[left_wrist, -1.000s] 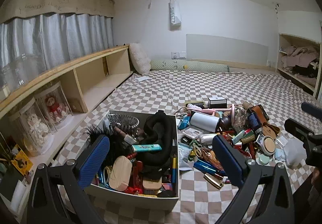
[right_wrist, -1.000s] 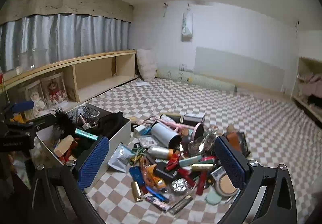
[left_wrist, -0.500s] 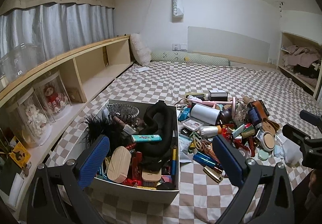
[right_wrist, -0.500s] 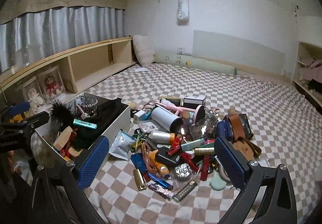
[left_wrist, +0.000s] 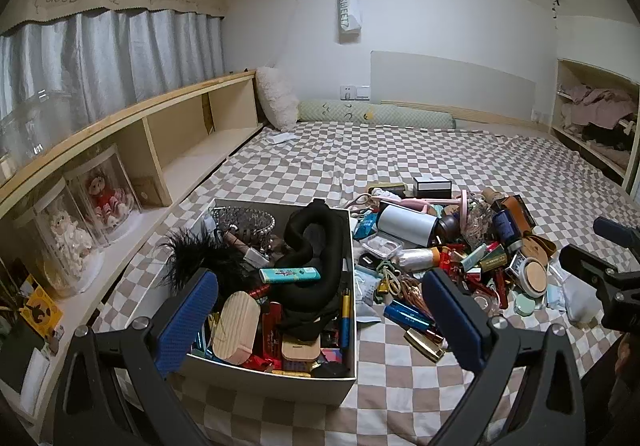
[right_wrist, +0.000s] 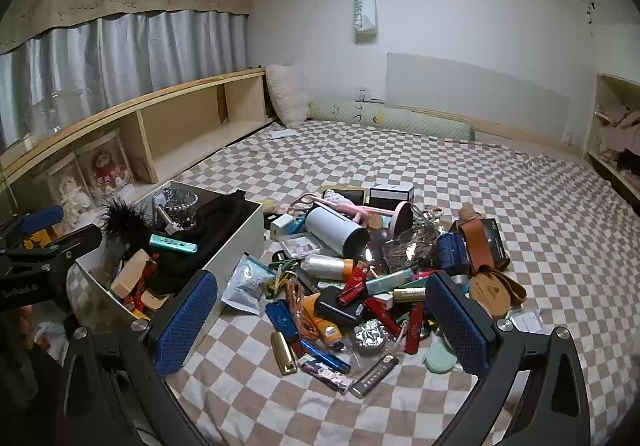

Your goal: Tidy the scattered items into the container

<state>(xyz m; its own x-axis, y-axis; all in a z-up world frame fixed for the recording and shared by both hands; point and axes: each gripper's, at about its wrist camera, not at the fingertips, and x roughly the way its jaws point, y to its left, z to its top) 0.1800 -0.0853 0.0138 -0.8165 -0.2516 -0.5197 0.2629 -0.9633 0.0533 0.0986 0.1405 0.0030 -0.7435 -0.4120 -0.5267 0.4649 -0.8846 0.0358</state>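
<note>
Both cameras have been lowered and tilted down since the earlier frames, so the box and the pile are seen lower and closer. The left gripper [left_wrist: 320,320] is held above the near right corner of the box [left_wrist: 280,386], its two blue ribbed pads spread wide with nothing between them. The right gripper [right_wrist: 322,320] is held over the near edge of the pile [right_wrist: 360,286], its pads equally wide and empty.

The box, white and rectangular with smooth walls, is set on the checked sheet [left_wrist: 400,406] with its long axis running away from the cameras toward the far wall. It is filled nearly to the rim. One teal case [left_wrist: 290,274] is laid flat across the top, its long axis crosswise to the box. One coiled black soft roll [left_wrist: 316,258] is draped along the right wall, one rounded wooden block [left_wrist: 235,326] is seen at the near end, and one black feather tuft [left_wrist: 196,250] at the left.

The pile lies just right of the box on the sheet. One white cylinder [right_wrist: 336,232] is lying on its side, its long axis slanting toward the near right. One pink mirror [right_wrist: 402,215], one small black-and-white carton [right_wrist: 391,194], one gold tube [right_wrist: 283,352] and one crumpled foil ball [right_wrist: 370,332] are counted among many smaller pieces too tangled to number.
</note>
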